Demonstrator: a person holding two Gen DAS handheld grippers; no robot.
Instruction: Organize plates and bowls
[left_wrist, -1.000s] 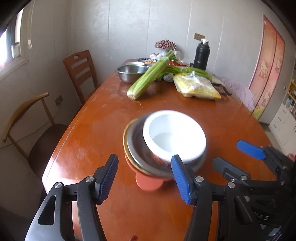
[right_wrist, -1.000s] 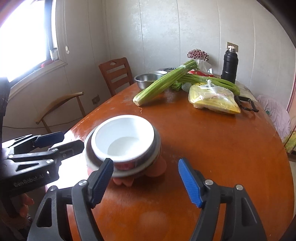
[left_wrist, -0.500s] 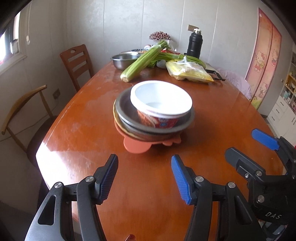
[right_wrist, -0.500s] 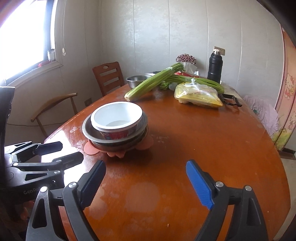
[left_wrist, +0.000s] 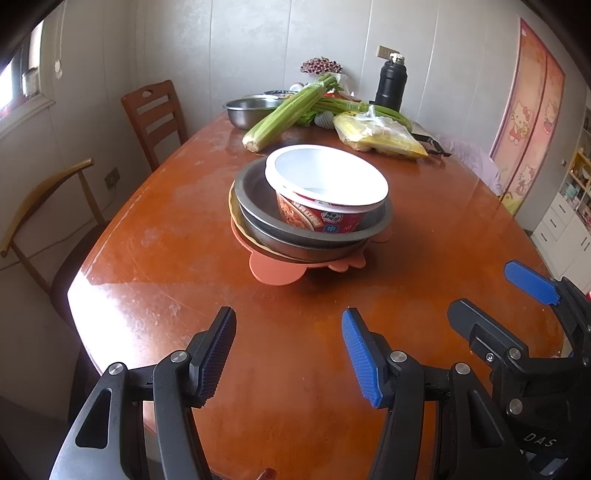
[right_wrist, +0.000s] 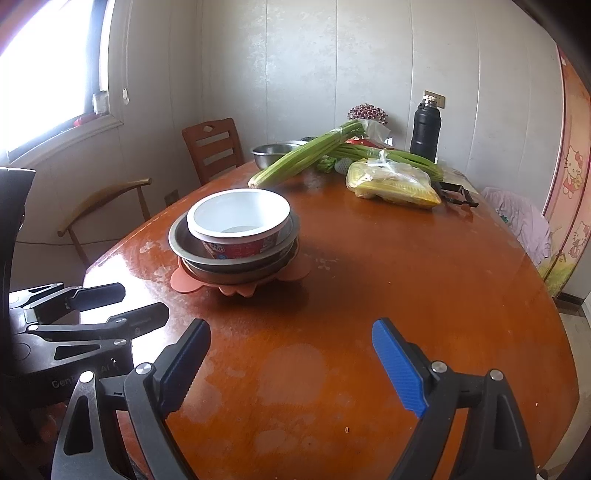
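Nested in a grey metal pan (left_wrist: 258, 206), on an orange silicone mat (left_wrist: 275, 271) at mid-bench (left_wrist: 155, 258): white paper noodle bowl (left_wrist: 327, 184). Behind: green celery bunch (left_wrist: 284, 110), steel mixing bowl (left_wrist: 247, 110), black flask (left_wrist: 391, 86).

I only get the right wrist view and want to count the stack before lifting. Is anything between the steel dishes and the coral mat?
Observer: Yes. The left wrist view shows a thin yellowish plate rim under the two steel dishes, above the coral mat.
Operator: Is the left gripper holding anything?
Observer: No. The left gripper is open over bare table, short of the mat.
Operator: What stands past the table's right side?
Observer: A white drawer unit, beside the pink cartoon door.
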